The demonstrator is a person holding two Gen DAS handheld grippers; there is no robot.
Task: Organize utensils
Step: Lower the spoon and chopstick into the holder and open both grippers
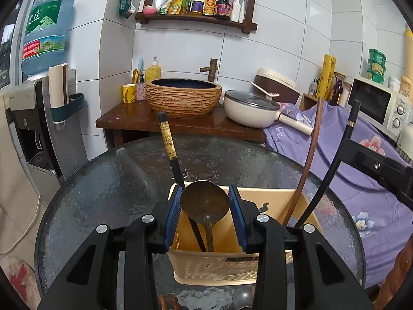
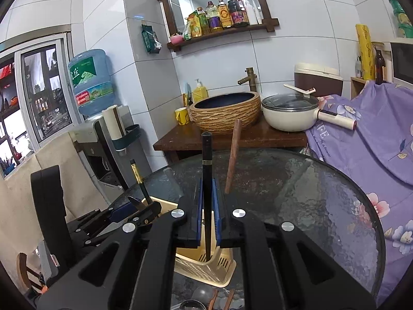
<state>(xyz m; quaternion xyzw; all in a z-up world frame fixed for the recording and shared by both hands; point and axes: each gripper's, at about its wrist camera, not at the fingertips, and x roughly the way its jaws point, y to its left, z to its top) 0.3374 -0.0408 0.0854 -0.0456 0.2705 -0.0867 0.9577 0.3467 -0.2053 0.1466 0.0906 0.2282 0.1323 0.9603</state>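
Gripping a brown ladle (image 1: 204, 201) over the beige holder (image 1: 304, 201), the left claw (image 1: 205, 204) hides its handle; only the right view shows the right claw (image 2: 207, 222) clenched on a black chopstick (image 2: 207, 180).

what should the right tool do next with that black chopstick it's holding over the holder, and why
Probably open the right tool and let go. Its pads are clamped on the black chopstick, whose lower end already sits inside the beige holder, next to a brown chopstick. The left tool, gripping a spoon, is beside it, so withdraw straight back.
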